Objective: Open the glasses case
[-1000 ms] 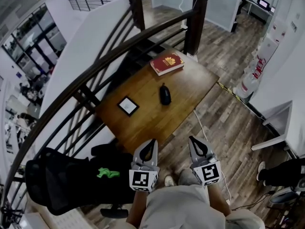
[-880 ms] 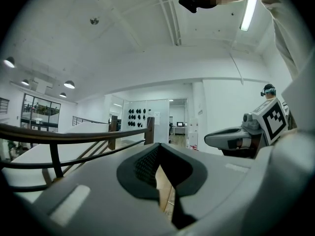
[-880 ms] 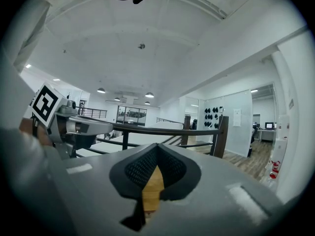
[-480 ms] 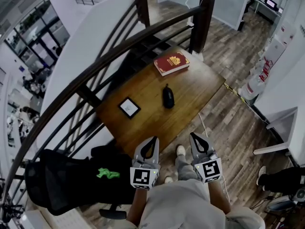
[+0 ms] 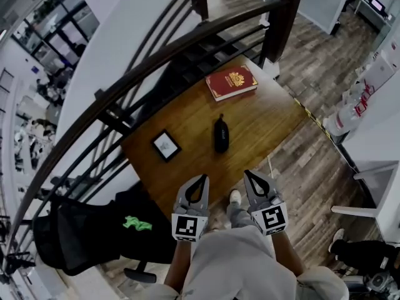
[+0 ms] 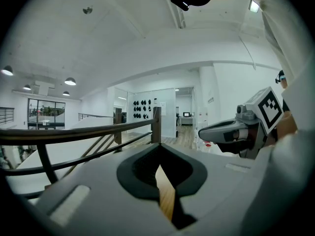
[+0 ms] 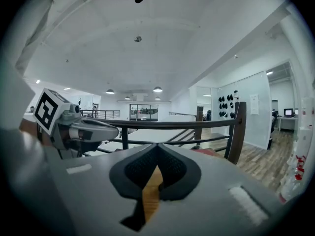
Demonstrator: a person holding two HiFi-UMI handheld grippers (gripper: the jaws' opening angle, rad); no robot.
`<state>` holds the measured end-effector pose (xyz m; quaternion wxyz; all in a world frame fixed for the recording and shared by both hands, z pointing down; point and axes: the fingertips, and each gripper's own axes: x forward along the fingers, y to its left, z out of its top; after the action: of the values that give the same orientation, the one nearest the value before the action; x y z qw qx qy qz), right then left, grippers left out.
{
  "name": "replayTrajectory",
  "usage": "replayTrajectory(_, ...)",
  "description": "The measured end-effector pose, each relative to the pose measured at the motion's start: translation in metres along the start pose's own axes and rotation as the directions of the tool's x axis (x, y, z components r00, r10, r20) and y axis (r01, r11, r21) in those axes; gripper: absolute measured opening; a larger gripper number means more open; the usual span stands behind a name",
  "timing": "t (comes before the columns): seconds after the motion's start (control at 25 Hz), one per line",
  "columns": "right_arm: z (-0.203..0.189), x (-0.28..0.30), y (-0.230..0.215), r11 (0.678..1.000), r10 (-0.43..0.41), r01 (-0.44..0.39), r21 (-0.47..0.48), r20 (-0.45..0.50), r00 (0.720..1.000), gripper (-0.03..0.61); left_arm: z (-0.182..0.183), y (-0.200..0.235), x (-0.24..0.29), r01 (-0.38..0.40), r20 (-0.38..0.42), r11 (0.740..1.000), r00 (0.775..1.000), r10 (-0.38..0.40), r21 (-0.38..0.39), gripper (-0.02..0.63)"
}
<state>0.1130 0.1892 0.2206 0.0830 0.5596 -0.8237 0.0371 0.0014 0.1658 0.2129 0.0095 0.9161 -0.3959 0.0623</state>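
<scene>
- Left gripper (image 5: 198, 181): jaws closed, nothing between them, held short of the table (image 5: 187, 167).
- Right gripper (image 5: 252, 177): jaws closed, empty.
- Glasses case (image 5: 220, 134): closed, mid-table, well apart from both grippers.

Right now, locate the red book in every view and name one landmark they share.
Head view: red book at upper centre, just below the railing post.
Left gripper view: not in it.
Right gripper view: only a red sliver shows, right of centre, left of the railing post.
Shared landmark: the railing post, also in the left gripper view.
</scene>
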Motion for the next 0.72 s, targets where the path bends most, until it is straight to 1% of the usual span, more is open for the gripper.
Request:
replayTrajectory(0.12, -0.006, 0.021, -0.015, 0.999, 0.048, -0.048, 0.017, -0.012, 0.999, 0.003, -0.009, 0.006, 0.026, -0.024, -0.028, 1.000, 0.999, 0.024, 0.005, 0.020)
replayTrajectory(0.28, -0.013, 0.045, -0.041, 0.995, 0.086, -0.085, 0.042, -0.030, 0.996, 0.003, -0.015, 0.010, 0.058, -0.050, -0.069, 0.999, 0.996, 0.050, -0.001, 0.020)
replayTrajectory(0.4, -0.021, 0.059, -0.059, 0.992, 0.114, -0.111, 0.053, -0.046, 0.992, 0.003, -0.011, 0.011, 0.080, -0.057, -0.068, 0.998, 0.996, 0.057, -0.006, 0.020)
replayTrajectory(0.6, -0.048, 0.080, -0.078, 0.987, 0.155, -0.150, 0.063, -0.089, 0.984, 0.003, -0.033, 0.013, 0.102, -0.059, -0.106, 0.998, 0.992, 0.061, 0.014, 0.020)
replayTrajectory(0.72, -0.068, 0.093, -0.083, 0.983, 0.181, -0.174, 0.062, -0.130, 0.975, 0.003, -0.049, 0.017, 0.113, -0.066, -0.125, 0.998, 0.990, 0.064, -0.011, 0.020)
